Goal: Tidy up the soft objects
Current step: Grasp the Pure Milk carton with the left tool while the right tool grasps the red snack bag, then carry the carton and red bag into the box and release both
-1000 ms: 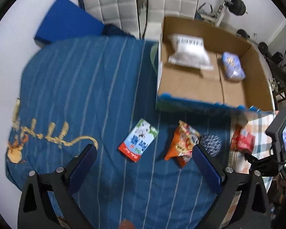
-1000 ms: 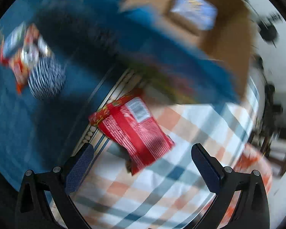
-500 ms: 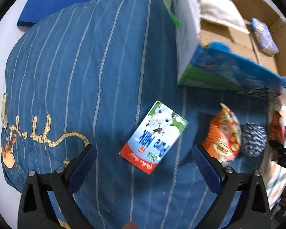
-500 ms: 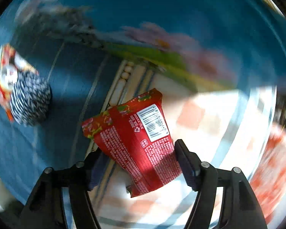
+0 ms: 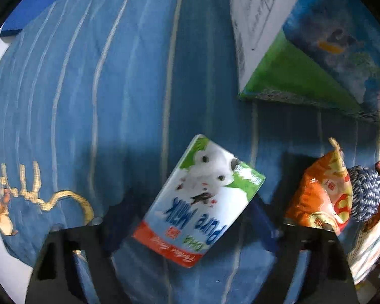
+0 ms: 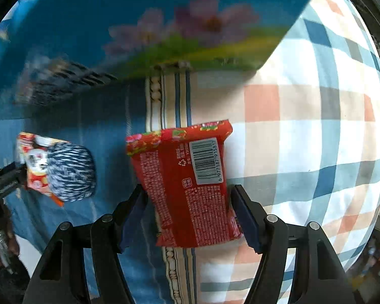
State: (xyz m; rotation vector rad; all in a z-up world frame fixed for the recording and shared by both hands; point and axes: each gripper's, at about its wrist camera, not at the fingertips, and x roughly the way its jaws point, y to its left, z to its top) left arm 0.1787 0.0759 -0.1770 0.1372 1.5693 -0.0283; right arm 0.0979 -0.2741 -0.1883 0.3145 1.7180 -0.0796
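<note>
Right claw (image 6: 188, 210) black angular arms, silver screws, dark blue pads (image 6: 244, 215), left claw (image 5: 190, 228) alike

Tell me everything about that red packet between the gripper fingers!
The red packet is a shiny, crinkly snack bag, back side up: a white barcode label, tiny white print, a recycling mark, and a flowery sealed strip along its far edge. It lies flat, partly on the checked cloth and partly over the striped border beside the blue blanket. The right hand-held gripper straddles its near half; the fingers look close, contact unclear.
</note>
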